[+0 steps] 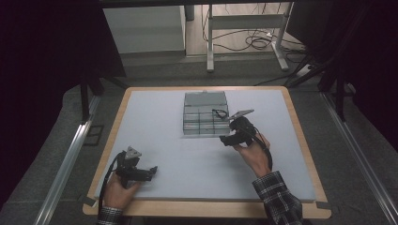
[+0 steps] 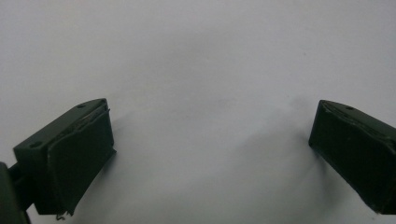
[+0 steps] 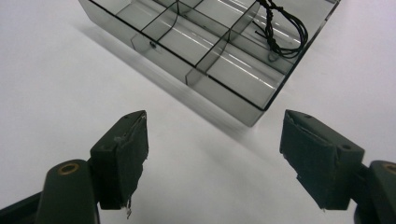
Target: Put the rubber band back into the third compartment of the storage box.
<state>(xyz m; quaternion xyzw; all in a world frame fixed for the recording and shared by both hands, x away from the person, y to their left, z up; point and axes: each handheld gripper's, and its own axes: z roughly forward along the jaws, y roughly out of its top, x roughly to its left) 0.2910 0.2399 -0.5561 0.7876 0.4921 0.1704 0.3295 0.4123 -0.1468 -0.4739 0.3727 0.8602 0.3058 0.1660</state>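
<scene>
Nearby, the spread, empty right gripper (image 3: 212,158) faces the compartment box's (image 3: 219,88) corner; left gripper (image 2: 210,154) spread.

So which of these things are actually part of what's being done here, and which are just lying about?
Part of the job:
- clear compartment box, lid open
- black cord coiled in a corner compartment
- right gripper, jaws open, empty, near the box
- left gripper, open, empty, over the bare white mat

Just lying about:
- cables on the floor beyond the table
- metal frame legs
</scene>
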